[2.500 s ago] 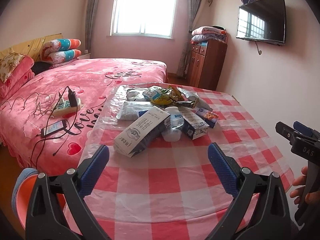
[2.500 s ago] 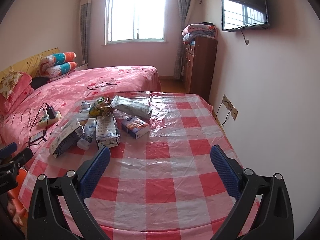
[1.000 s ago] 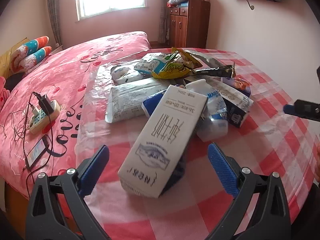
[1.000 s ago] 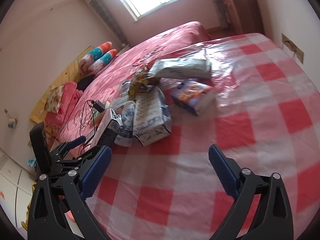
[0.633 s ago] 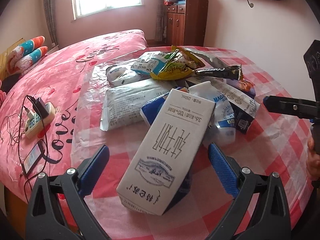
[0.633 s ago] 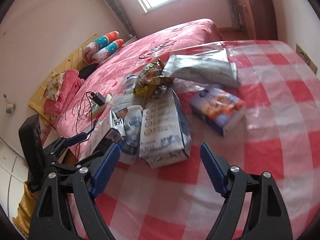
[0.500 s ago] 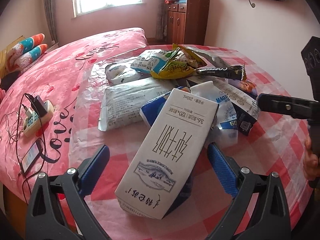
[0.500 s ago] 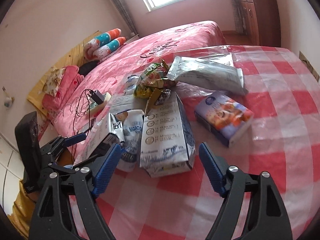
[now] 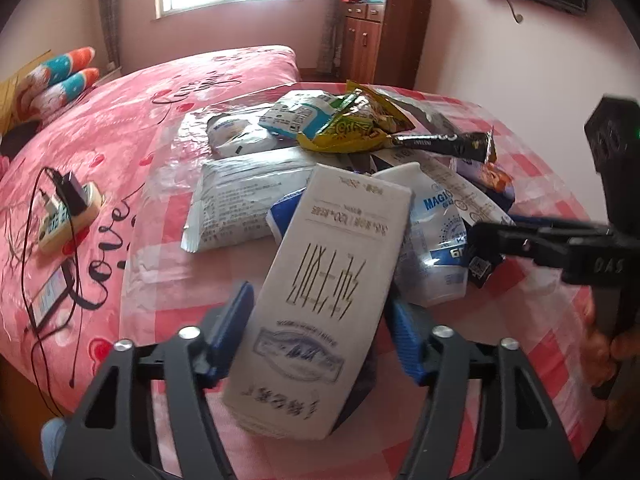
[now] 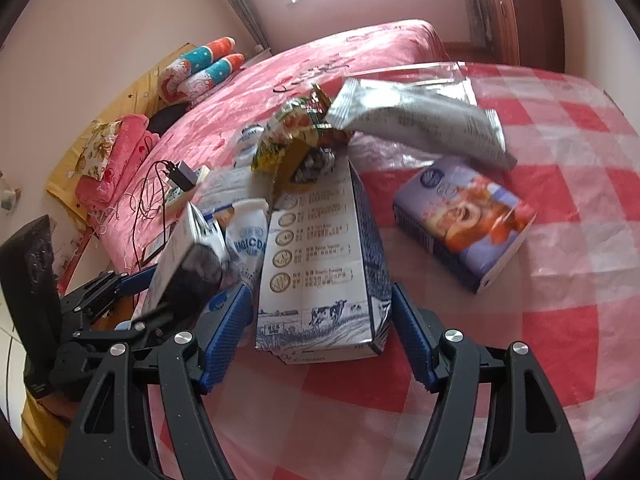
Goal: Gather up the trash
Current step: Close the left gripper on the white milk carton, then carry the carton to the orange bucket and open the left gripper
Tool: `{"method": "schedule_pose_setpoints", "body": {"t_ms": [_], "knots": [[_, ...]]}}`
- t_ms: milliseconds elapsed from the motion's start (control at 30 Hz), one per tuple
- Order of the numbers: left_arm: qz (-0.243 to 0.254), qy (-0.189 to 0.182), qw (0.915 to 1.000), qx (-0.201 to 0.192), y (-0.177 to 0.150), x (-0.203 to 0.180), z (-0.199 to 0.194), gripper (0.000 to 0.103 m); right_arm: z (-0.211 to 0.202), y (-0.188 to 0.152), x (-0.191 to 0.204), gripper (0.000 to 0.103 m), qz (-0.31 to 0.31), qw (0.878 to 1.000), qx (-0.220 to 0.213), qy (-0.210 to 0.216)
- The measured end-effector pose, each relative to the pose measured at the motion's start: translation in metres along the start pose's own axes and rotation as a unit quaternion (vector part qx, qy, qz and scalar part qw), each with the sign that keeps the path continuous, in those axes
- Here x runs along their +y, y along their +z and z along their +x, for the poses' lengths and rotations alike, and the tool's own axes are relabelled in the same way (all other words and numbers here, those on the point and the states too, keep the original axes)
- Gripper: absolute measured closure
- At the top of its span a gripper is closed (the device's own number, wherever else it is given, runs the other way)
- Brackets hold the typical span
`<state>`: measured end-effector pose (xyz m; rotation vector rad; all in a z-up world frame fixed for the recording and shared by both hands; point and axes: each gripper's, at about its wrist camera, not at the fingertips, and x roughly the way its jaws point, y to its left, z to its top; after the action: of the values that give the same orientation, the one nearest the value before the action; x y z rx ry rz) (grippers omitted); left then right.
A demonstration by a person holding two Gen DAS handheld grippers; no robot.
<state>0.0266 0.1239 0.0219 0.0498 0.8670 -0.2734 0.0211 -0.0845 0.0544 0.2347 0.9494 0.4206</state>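
Note:
A heap of trash lies on the red-checked table (image 9: 540,184). My left gripper (image 9: 320,300) is closing, and its blue pads (image 9: 236,320) touch both sides of a white milk carton (image 9: 332,272), whose near end is tipped up. From the right wrist view, that carton (image 10: 188,248) sits in the left gripper (image 10: 120,292) at lower left. My right gripper (image 10: 320,292) is also closing. A blue-and-white milk carton (image 10: 320,264) lies between its fingertips, with a small gap at each pad (image 10: 412,336). The right gripper (image 9: 500,236) reaches in from the right.
The heap also holds a yellow snack bag (image 9: 352,128), a silver pouch (image 10: 416,120), a purple box (image 10: 464,220), a white pouch (image 9: 436,232) and a black sachet (image 9: 444,146). On the pink bed (image 9: 160,92) to the left are a power strip (image 9: 68,212) and phone (image 9: 50,292). A hand (image 9: 604,356) holds the right gripper.
The left jaws have come in from wide open onto the white carton. The right gripper has moved closer to the blue-and-white carton, and its jaws have narrowed around its near end.

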Motion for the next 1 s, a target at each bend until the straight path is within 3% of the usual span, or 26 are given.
{"method": "schedule_pose_setpoints", "body": {"t_ms": [467, 1000], "knots": [[-0.067, 0.000, 0.9977, -0.010, -0.015, 0.008, -0.018, 0.044, -0.011, -0.018, 0.006, 0.037, -0.015, 0.999, -0.019, -0.044], [-0.112, -0.024, 0.9930, -0.029, -0.047, 0.008, -0.048, 0.046, -0.058, -0.059, 0.006, 0.037, -0.008, 0.999, -0.032, -0.021]]}}
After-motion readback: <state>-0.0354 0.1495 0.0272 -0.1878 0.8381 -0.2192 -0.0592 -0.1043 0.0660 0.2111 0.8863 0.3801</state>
